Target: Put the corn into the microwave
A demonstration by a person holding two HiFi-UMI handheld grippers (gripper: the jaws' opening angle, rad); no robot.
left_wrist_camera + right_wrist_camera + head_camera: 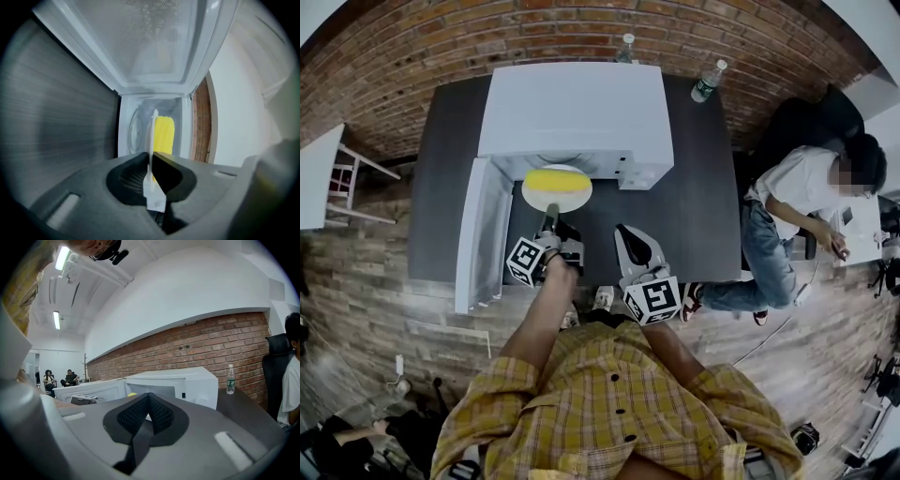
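A yellow corn cob (555,180) lies on a white plate (534,197) at the mouth of the white microwave (577,108), whose door (478,234) hangs open to the left. My left gripper (550,217) is shut on the plate's near rim. In the left gripper view the plate (153,136) stands edge-on between the jaws, with the corn (164,135) beside it and the microwave's cavity behind. My right gripper (628,239) hovers to the right over the table's front edge, shut and holding nothing. In the right gripper view the microwave (187,383) is ahead.
The microwave stands on a dark table (703,216). Two water bottles (708,82) (624,49) stand at the table's back. A person (797,216) sits right of the table. A brick wall runs behind.
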